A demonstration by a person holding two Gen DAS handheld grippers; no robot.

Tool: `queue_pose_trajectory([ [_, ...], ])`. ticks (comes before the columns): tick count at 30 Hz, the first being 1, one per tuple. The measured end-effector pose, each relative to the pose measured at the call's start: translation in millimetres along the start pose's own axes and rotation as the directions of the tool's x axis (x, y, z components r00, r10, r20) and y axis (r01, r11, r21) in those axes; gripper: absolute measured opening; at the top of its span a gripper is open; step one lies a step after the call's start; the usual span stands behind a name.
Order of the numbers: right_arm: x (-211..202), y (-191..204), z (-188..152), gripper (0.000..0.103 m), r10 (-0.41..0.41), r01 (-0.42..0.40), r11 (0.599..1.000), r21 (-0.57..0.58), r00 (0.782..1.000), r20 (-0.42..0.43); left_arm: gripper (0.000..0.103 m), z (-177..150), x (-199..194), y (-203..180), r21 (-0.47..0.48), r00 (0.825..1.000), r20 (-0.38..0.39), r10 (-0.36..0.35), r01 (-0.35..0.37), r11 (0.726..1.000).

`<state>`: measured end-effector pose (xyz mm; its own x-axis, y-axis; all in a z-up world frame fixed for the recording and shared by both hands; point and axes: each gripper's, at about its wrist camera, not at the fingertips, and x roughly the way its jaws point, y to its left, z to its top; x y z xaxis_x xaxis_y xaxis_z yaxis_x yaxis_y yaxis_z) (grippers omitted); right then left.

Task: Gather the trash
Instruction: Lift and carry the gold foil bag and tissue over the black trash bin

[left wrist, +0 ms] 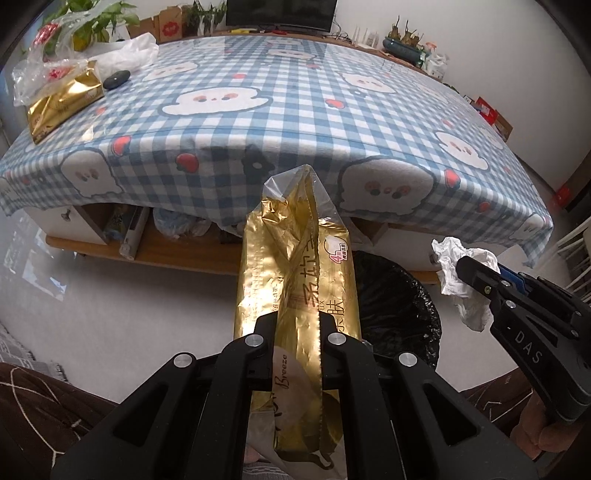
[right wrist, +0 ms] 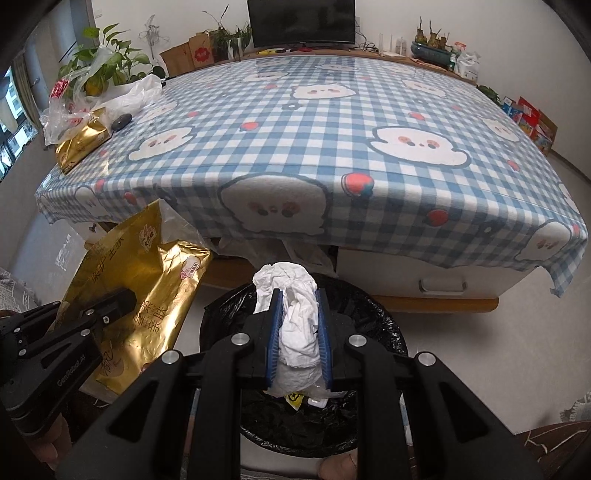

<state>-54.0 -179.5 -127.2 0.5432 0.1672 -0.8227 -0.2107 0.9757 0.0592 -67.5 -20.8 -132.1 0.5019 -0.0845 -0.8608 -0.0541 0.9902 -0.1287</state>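
Note:
My left gripper (left wrist: 297,325) is shut on an empty gold tissue wrapper (left wrist: 295,266), which stands up between its black fingers; the same wrapper (right wrist: 147,288) shows at the left of the right wrist view. My right gripper (right wrist: 298,295) is shut on a crumpled white tissue (right wrist: 295,314), squeezed between its blue pads. That tissue (left wrist: 461,273) hangs at the right of the left wrist view. Directly below the tissue is a bin lined with a black bag (right wrist: 369,332), with some trash in its bottom. The wrapper is held beside the bin's (left wrist: 399,306) left rim.
A low table with a blue checked cloth (right wrist: 332,129) stands behind the bin. On its far left corner lie another gold tissue pack (right wrist: 83,142), clear plastic bags (right wrist: 66,107) and a dark oval object (right wrist: 122,122). A TV (right wrist: 301,22) and plants line the back wall.

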Motion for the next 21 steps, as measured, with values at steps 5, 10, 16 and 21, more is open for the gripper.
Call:
queue_pose_trajectory([
  [5,20,5,-5,0.016,0.007,-0.008,1.000,-0.022,0.999,-0.041,0.004,-6,19,-1,0.010,1.000,-0.025,0.008,-0.007,1.000],
  [10,37,4,-10,0.017,0.006,-0.008,1.000,-0.016,0.997,-0.075,0.004,-7,32,2,0.001,0.999,-0.051,0.013,-0.013,1.000],
  [16,52,5,-13,0.024,0.005,-0.006,1.000,-0.009,0.995,-0.095,0.004,-7,39,2,-0.001,0.998,-0.060,0.014,-0.014,1.000],
  [21,55,1,-14,0.046,0.001,-0.001,1.000,0.010,0.996,-0.088,0.004,-6,44,-1,0.001,0.998,-0.068,0.016,-0.016,1.000],
])
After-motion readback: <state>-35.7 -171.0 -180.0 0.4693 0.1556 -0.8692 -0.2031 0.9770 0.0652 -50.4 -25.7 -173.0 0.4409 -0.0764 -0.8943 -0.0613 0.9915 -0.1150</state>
